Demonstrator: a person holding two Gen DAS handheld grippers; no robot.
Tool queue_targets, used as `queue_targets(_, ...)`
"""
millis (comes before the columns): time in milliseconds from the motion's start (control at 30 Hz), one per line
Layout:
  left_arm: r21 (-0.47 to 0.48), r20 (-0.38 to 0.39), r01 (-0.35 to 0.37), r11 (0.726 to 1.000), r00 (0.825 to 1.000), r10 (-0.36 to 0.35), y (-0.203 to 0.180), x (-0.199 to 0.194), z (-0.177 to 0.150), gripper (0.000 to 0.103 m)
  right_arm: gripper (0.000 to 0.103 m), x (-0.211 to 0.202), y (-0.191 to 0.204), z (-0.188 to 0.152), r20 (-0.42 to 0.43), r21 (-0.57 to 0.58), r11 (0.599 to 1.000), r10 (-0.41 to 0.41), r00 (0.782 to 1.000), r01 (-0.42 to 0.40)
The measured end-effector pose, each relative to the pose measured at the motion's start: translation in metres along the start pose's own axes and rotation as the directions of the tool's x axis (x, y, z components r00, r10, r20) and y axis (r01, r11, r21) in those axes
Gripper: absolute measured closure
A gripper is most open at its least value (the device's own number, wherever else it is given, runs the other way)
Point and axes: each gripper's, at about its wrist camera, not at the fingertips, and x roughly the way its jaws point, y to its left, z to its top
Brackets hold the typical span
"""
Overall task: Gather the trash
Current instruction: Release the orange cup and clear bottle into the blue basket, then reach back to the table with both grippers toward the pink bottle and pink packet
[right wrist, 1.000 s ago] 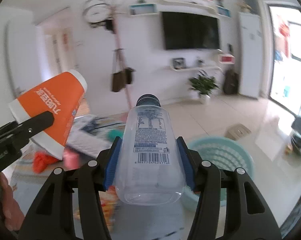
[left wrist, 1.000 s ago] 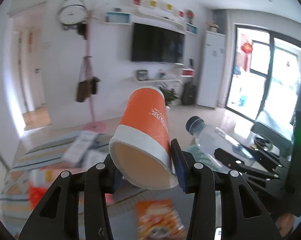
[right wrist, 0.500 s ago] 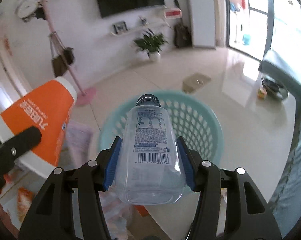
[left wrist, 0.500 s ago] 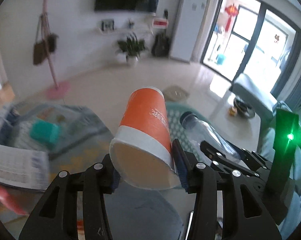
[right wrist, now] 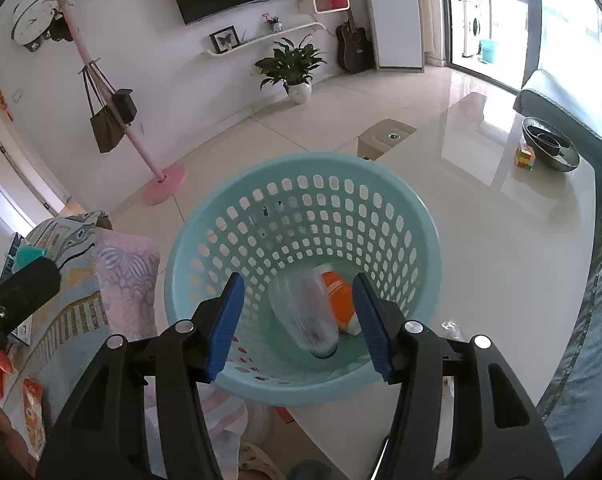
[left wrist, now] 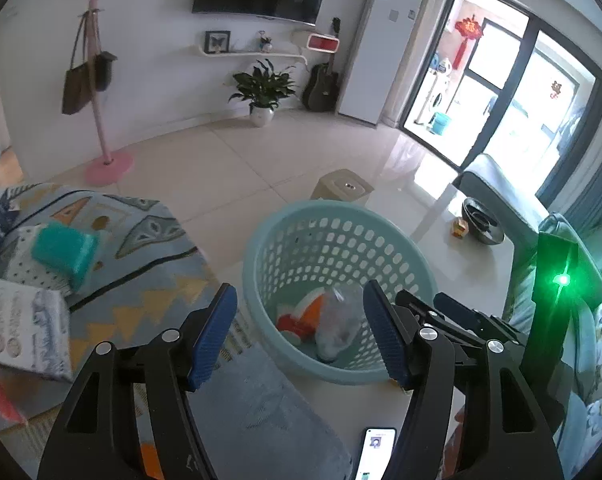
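Both grippers, left gripper (left wrist: 297, 336) and right gripper (right wrist: 297, 322), hang wide open over my basket (right wrist: 417, 208), the cup (right wrist: 337, 292) and bottle (right wrist: 305, 312) lie inside it, and I think the snack bags (right wrist: 33, 412) beside the basket are left.

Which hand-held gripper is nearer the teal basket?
Right. The right hand-held gripper hangs open directly over the teal basket; the left hand-held gripper is open beside its rim, further back.

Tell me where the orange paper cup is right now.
The orange paper cup lies at the bottom of the teal laundry basket, touching the clear plastic bottle on its right in the right wrist view, below the open right gripper.
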Motion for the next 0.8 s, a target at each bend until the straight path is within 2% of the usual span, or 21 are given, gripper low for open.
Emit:
queue_targets(233,-0.014,0.095,-0.005,1.000,0.995,0.007,0.000,-0.051,-0.005,0.039,0.050,-0.034,0.023,-0.002,0.060,-0.057,0.997,0.048,0.997,-0.045)
queue_targets(367,-0.039,0.163,-0.008,0.999,0.986,0.014,0.005,-0.089,-0.009,0.039,0.050,-0.063,0.048,-0.006,0.110,-0.117,0.988,0.110,0.988,-0.098)
queue_targets(633,-0.122,0.292,-0.087,0.989,0.949,0.119,0.040,-0.170,-0.028,0.036,0.043,-0.121,0.111,-0.036,0.174,-0.271,0.941,0.256,0.951,-0.204)
queue_targets(800,-0.221,0.325,-0.144,0.965,0.922,0.212,0.082,-0.210,-0.048,0.036,0.032,-0.145,0.154,-0.063,0.163,-0.369,0.895,0.326,0.931,-0.249)
